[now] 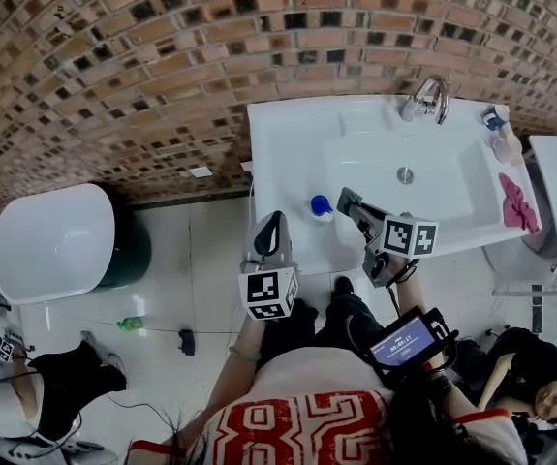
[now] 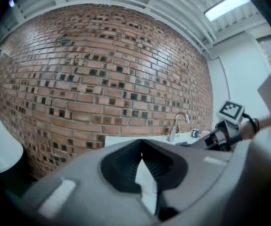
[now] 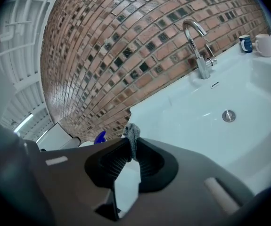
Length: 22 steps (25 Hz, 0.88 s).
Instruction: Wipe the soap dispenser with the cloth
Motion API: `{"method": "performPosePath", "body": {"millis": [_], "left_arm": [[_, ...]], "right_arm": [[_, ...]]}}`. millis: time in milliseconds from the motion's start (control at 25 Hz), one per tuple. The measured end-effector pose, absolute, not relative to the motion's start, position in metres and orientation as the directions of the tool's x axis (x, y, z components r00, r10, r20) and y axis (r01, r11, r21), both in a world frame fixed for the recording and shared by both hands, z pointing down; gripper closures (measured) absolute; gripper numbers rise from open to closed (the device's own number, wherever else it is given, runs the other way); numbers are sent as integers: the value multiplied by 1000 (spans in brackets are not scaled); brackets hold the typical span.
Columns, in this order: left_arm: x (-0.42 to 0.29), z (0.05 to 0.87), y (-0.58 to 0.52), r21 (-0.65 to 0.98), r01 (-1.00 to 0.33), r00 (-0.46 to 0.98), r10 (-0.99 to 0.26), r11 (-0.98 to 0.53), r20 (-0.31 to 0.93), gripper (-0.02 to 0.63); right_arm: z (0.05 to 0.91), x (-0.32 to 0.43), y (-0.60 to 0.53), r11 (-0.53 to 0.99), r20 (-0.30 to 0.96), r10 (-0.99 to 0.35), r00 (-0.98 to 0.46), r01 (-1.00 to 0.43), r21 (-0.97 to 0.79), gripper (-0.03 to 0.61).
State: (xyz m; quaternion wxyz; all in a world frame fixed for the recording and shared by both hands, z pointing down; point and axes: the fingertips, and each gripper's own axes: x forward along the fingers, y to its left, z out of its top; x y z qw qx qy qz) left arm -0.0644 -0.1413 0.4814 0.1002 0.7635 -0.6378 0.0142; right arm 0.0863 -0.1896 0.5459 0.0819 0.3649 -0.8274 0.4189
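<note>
The soap dispenser (image 1: pixel 321 206), white with a blue pump, stands at the front left of the white sink counter (image 1: pixel 288 143). My right gripper (image 1: pixel 347 200) sits just right of it, shut on a small grey cloth (image 3: pixel 131 132) that sticks out past the tips. From the right gripper view only the blue pump (image 3: pixel 99 137) shows, left of the right gripper (image 3: pixel 131 144). My left gripper (image 1: pixel 272 219) hovers in front of the counter's edge, below and left of the dispenser. The left gripper (image 2: pixel 141 144) has its tips meeting, with nothing between them.
A chrome faucet (image 1: pixel 431 98) stands behind the basin. A pink cloth (image 1: pixel 516 204) lies on the counter's right end, with small containers (image 1: pixel 499 134) behind it. A white rounded fixture (image 1: pixel 53 240) stands on the floor at the left. A brick wall (image 1: pixel 142 76) backs the sink.
</note>
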Motion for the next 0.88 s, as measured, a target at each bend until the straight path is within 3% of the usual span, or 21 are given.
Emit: {"method": "performPosePath", "body": {"millis": [240,640,880], "left_arm": [[-82,481,-149,115,-993,54,-987,-37,153,611],[-92,481,-140,109,-943,-295,-941,315,168,609],[-77,490,-122,84,-907,-392,-899,413,197,610]], "right_arm": [[550,73,-216,452,439,-445,-780,-619,-642,529],[561,22,-219,638,427,-22,-904,-341,-690,529],[583,14,-221,643,441,82,-894,-291,-709,529]]}}
